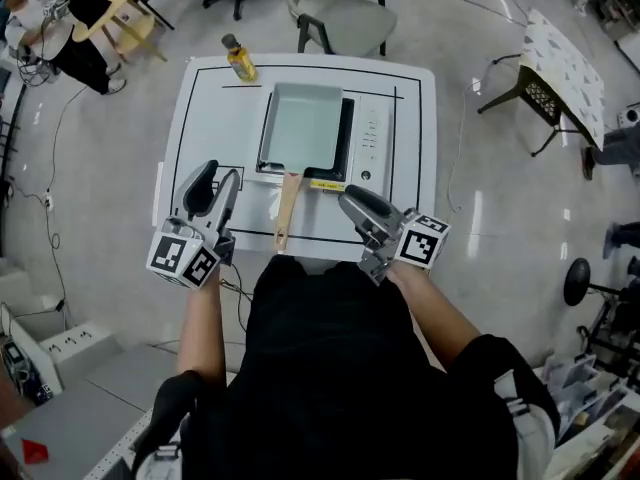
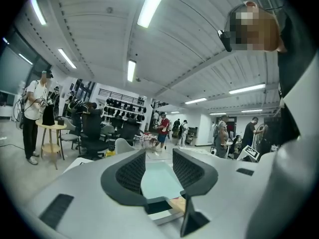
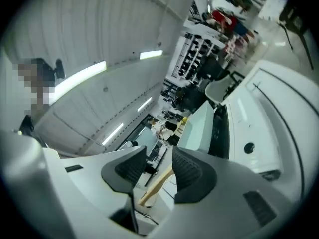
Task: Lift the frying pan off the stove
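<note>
A rectangular pale-green frying pan [image 1: 303, 126] sits on a white stove [image 1: 372, 138] in the head view. Its wooden handle [image 1: 286, 211] points toward me. My left gripper [image 1: 215, 182] hangs open to the left of the handle, near the table's front edge. My right gripper [image 1: 350, 204] is open to the right of the handle. Neither touches the pan. In the left gripper view the open left gripper [image 2: 158, 156] frames the pan [image 2: 159, 180], well short of it. In the right gripper view the open right gripper [image 3: 158, 157] has the handle [image 3: 157, 185] showing beyond its gap.
The stove stands on a white table [image 1: 210, 118] marked with black lines. An oil bottle [image 1: 240, 58] stands at its back left corner. A chair [image 1: 335, 13] is behind the table, a stool [image 1: 125, 13] at far left, and a patterned table [image 1: 565, 63] at right.
</note>
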`<state>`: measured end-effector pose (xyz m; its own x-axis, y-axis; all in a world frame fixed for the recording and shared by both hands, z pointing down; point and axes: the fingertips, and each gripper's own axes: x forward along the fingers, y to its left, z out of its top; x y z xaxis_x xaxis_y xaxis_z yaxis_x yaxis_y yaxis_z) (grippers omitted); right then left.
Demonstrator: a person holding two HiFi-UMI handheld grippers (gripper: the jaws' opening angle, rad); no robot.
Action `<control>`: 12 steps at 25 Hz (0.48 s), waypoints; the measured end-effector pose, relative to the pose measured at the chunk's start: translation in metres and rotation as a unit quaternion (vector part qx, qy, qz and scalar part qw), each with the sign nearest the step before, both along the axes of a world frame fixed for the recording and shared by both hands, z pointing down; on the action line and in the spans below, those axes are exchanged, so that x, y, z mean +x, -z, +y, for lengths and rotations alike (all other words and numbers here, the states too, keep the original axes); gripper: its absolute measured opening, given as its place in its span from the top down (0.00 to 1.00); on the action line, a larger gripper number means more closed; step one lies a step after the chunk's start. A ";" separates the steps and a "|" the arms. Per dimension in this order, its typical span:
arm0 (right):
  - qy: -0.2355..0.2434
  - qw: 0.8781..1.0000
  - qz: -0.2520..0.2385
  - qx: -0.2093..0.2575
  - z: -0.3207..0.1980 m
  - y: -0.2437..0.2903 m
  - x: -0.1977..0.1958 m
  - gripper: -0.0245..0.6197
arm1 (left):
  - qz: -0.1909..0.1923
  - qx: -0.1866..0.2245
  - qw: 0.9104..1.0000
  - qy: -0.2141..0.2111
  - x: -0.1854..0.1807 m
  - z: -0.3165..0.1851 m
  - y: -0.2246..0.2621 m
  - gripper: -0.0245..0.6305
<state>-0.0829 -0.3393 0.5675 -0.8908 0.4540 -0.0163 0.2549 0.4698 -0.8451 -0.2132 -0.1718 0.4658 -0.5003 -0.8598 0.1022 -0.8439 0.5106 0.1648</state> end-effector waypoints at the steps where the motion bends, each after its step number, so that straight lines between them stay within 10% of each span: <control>1: 0.019 1.000 0.002 -0.017 0.007 0.001 -0.007 0.71 | -0.001 0.001 1.000 -0.001 -0.003 0.001 -0.002 0.70; 12: 0.111 0.968 0.139 -0.175 0.092 -0.049 -0.022 0.60 | 0.062 -0.003 0.997 -0.053 -0.019 0.013 -0.041 0.70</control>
<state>-0.1046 -0.2474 0.6169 -0.7640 0.6449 0.0228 0.0567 0.1023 -0.9931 -0.2324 -0.1586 0.5070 -0.3894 -0.9067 0.1623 -0.8670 0.4203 0.2678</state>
